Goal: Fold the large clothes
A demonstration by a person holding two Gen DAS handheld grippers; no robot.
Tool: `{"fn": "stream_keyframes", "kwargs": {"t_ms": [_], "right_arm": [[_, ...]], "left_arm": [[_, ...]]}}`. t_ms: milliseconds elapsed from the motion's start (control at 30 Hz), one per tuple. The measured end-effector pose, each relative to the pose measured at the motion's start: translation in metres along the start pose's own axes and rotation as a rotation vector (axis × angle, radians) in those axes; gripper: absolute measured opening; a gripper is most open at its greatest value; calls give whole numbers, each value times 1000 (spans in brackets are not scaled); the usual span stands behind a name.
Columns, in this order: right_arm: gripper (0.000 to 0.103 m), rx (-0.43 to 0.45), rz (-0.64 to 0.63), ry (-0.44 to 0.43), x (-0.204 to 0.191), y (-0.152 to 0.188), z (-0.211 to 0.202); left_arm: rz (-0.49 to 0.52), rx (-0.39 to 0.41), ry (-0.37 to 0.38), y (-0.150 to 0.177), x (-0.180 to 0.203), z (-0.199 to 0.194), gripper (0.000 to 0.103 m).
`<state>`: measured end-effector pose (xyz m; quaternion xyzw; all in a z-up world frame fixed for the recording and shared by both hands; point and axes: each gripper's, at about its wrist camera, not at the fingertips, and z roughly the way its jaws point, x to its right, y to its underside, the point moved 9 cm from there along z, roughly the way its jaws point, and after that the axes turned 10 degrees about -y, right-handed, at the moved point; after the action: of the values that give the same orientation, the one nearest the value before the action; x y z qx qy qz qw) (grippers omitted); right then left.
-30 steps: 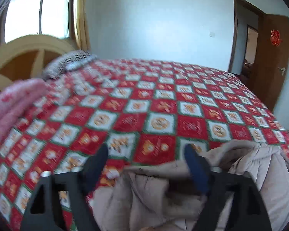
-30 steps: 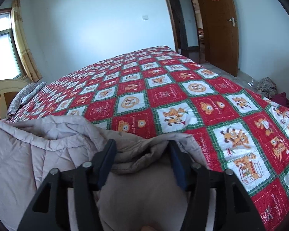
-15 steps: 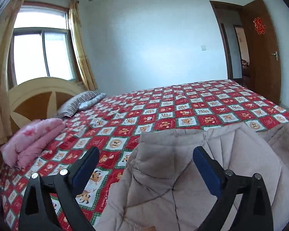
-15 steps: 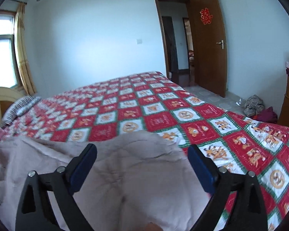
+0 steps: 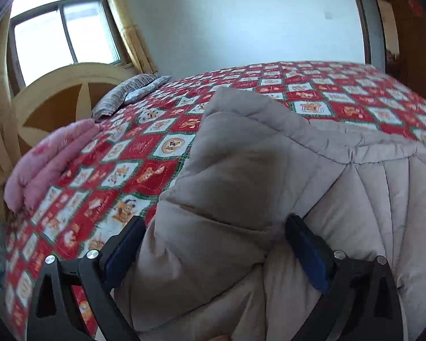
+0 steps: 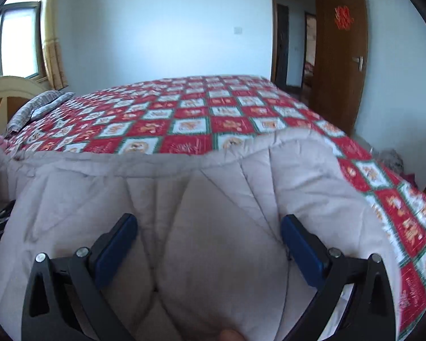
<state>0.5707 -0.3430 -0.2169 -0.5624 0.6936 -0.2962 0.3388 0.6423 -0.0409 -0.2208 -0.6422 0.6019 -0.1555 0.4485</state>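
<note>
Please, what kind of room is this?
Most likely a home bedroom: a large bed under a red patterned cover, a striped pillow by the wooden headboard, and a curtained window.

My left claw point(image 5: 213, 244) is a black plastic frame with triangular cut-outs, silver round screw heads and dark blue rubber finger pads point(image 5: 308, 255). My right claw point(image 6: 208, 241) looks identical.
</note>
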Motion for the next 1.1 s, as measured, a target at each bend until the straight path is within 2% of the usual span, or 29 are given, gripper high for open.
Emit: {"fn": "stream_keyframes", "kwargs": {"t_ms": [167, 467, 767, 1100], "right_arm": [[103, -18, -17, 27, -2, 7, 11], [103, -107, -33, 49, 1, 16, 35], [103, -165, -63, 86, 1, 23, 45], [103, -187, -84, 110, -1, 24, 48]], "left_arm": [[-12, -27, -1, 5, 6, 13, 102], [-30, -79, 37, 13, 12, 23, 102], [-34, -83, 39, 14, 13, 24, 102], [-32, -90, 40, 16, 13, 26, 102]]}}
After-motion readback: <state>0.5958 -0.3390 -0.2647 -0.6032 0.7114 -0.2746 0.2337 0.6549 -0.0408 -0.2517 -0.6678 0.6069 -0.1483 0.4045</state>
